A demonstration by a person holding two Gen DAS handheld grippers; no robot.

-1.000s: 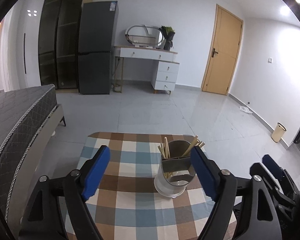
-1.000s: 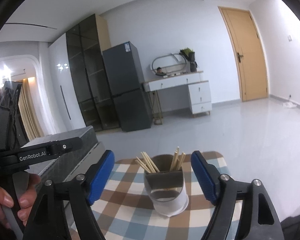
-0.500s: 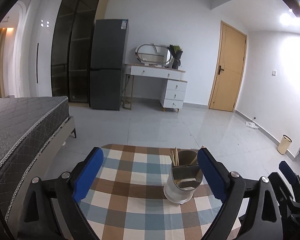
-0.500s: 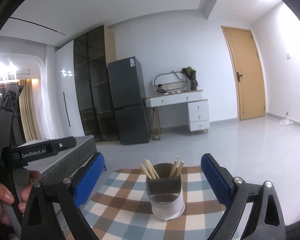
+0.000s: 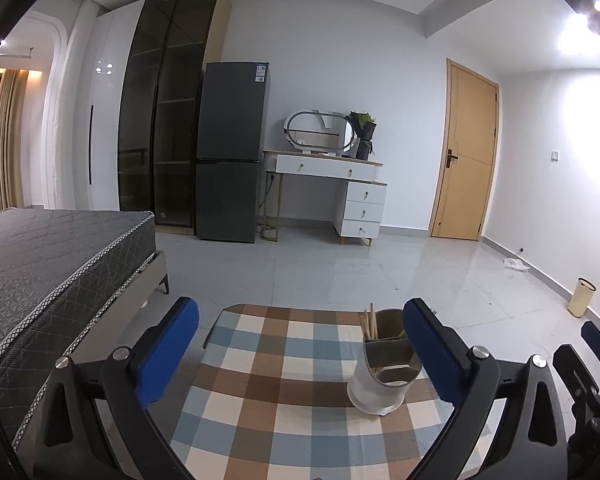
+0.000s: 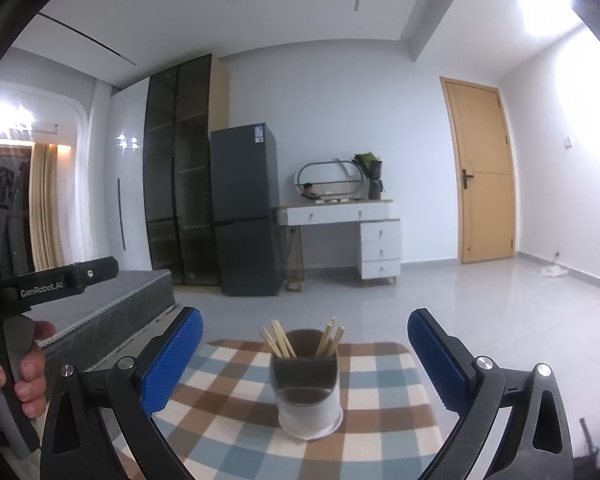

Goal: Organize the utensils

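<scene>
Two grippers over one small table. Far left, a grey bed [image 5: 40, 264], well clear of the work. Next, the left gripper [image 5: 300, 320]: jaws opening wide, blue pads far apart, only the checked tablecloth [image 5: 260, 364] between them, nothing held. Just inside its right-hand pad, the utensil holder [image 5: 384, 376], upright towards the cloth's right side, wooden chopsticks [image 5: 370, 322] standing in the back compartments, the front one seemingly bare. Further right, the right gripper [image 6: 306, 324]: jaws spread about as wide as they go, empty as well, the same holder [image 6: 308, 400] framed centrally between the pads but well ahead of them, untouched.

No loose utensil visible on the cloth; probably near the end of the sorting, or a pause before regrouping the sticks.

For a clean next move:
- Keep both sets of pads off the holder's rim; likely light and easy to tip.
- Come at any stick from above, pinching near its top.
- Work with one gripper at a time, the other held apart.
</scene>
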